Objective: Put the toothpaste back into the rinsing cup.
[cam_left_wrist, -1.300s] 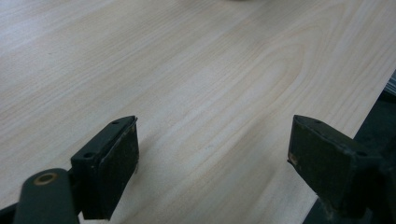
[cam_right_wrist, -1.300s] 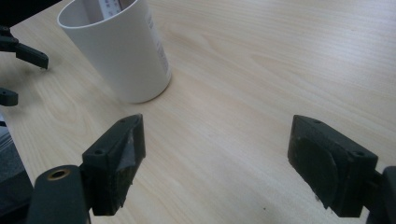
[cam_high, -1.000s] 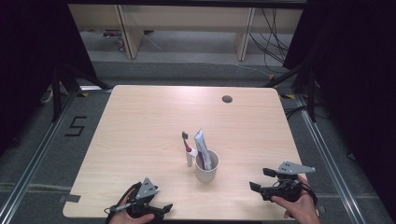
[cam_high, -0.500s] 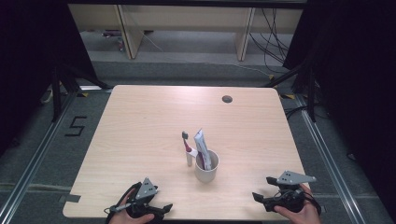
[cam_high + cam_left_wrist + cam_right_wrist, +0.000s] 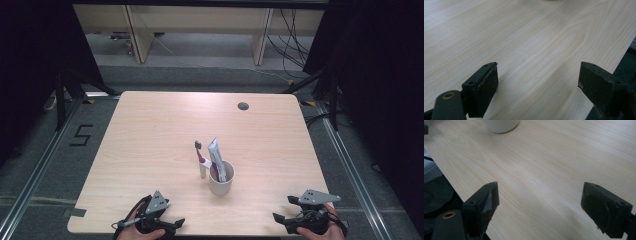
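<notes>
Since a second ago, we see the right tool [image 5: 289,221] drawn back to the desk's [image 5: 150,135] near edge, jaws spread; left tool [image 5: 162,224] likewise spread. White cup [image 5: 221,182] with toothpaste [image 5: 217,159] stands mid-desk.

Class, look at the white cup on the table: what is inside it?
A toothpaste tube stands tilted in the cup, sticking out above its rim. A toothbrush seems to stand just beside it. The cup's wall hides the tube's lower end.

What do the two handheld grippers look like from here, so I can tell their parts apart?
Both are black, two-jawed tools. The left gripper and right gripper each carry a grey three-cornered plate on top. In the gripper views the jaws are blocky black pads with small screw holes; a brass-coloured ring sits low left. A dark cable trails from the left one.
</notes>
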